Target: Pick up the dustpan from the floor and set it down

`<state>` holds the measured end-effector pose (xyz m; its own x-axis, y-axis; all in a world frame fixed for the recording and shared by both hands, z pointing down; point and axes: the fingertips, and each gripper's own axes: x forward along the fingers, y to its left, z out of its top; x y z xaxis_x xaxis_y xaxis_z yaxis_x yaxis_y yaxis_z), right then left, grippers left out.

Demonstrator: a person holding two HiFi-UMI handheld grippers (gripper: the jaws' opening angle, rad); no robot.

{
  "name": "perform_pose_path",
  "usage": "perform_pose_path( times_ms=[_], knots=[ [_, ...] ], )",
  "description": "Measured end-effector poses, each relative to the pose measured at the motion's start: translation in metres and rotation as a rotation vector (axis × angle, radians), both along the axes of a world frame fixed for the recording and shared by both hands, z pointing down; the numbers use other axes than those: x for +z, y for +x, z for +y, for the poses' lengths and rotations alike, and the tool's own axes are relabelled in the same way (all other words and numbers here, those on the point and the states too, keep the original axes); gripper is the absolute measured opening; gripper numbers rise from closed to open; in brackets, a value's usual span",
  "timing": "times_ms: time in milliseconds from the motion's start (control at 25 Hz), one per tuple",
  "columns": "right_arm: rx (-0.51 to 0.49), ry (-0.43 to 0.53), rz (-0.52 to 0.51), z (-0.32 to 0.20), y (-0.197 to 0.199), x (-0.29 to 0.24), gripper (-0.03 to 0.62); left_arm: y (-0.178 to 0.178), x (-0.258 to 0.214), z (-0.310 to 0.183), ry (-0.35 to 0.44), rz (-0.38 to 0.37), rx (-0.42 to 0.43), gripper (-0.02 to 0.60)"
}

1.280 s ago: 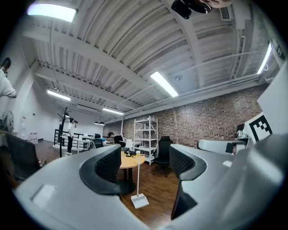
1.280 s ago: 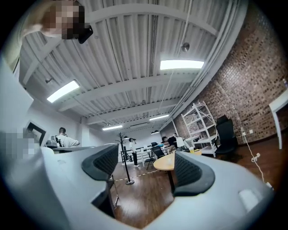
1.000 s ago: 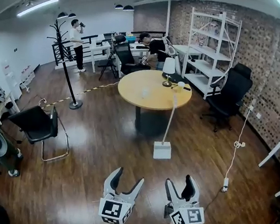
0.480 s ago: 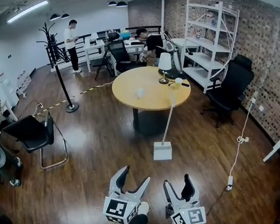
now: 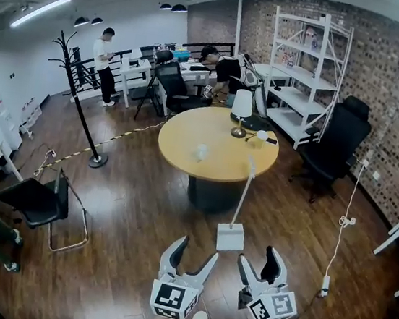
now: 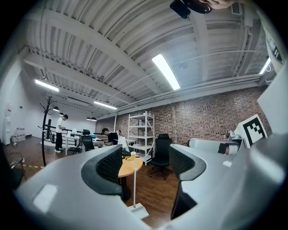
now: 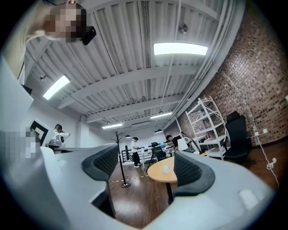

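A white long-handled dustpan (image 5: 230, 236) stands on the wooden floor in front of the round table, its handle (image 5: 243, 190) rising toward the table edge. The left gripper view shows the same dustpan (image 6: 138, 210) low between the jaws, some way off. My left gripper (image 5: 191, 258) is held open near the bottom of the head view, short of the pan and slightly left of it. My right gripper (image 5: 259, 262) is open too, just right of the pan. Neither holds anything.
A round wooden table (image 5: 217, 150) with a lamp (image 5: 241, 109) and a cup stands behind the dustpan. A black chair (image 5: 37, 203) is at the left, a coat stand (image 5: 76, 99) beyond it. An office chair (image 5: 333, 151), shelving (image 5: 306, 67) and a floor cable (image 5: 334, 246) are at the right. People stand at desks far back.
The view has moved forward, so the dustpan and table lie closer to both grippers. Both grippers stay open and level, side by side.
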<state>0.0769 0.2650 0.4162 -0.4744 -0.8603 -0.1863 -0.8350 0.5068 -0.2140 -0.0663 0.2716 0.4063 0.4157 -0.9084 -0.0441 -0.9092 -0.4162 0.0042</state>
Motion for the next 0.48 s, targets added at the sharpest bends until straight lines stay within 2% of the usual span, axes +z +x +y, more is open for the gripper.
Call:
perform_pose_path(
  times_ms=[200,320,480],
  knots=[
    [-0.020,-0.018,0.051,-0.048,-0.020,0.007,0.373,-0.023,0.003,-0.057,0.002,0.021,-0.028,0.319],
    [0.001,-0.052,0.054,-0.071,-0.017,0.013,0.373,-0.028,0.009,-0.084,-0.021,0.032,-0.021,0.319],
    [0.020,-0.047,0.066,-0.105,-0.011,0.010,0.373,-0.026,0.014,-0.115,-0.025,0.037,-0.020,0.317]
  ],
)
